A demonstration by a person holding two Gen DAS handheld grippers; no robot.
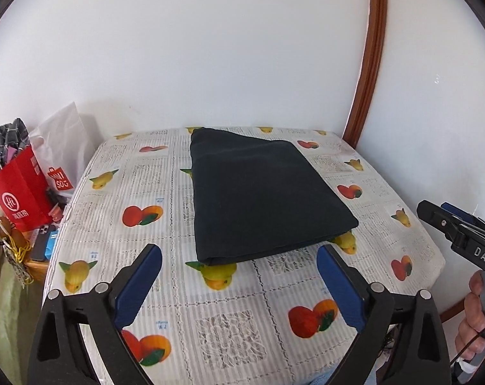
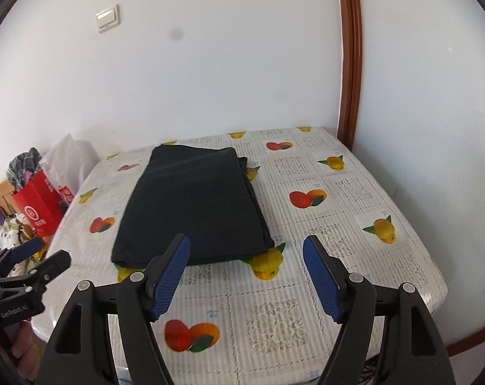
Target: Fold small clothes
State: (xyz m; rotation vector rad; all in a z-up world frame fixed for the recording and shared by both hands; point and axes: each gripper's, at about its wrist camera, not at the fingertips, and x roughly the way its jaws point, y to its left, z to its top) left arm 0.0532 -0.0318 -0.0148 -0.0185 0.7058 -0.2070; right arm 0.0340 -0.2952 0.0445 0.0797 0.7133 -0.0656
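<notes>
A dark garment [image 1: 261, 192] lies folded into a neat rectangle on the fruit-print tablecloth [image 1: 229, 317], toward the table's far half. It shows again in the right wrist view as the same dark folded garment [image 2: 194, 205]. My left gripper [image 1: 239, 256] hovers above the near part of the table, open, with nothing between its blue pads. My right gripper [image 2: 246, 247] is open too and empty, held back from the garment's near right corner. Each gripper shows at the edge of the other's view, the right gripper [image 1: 447, 221] and the left gripper [image 2: 40, 253].
A red paper bag [image 1: 21, 192] and a white plastic bag [image 1: 62, 147] stand among clutter left of the table. White walls close in behind and to the right, with a brown wooden frame [image 1: 367, 73] at the back right corner. A person's fingers [image 1: 473, 317] hold the right gripper's handle.
</notes>
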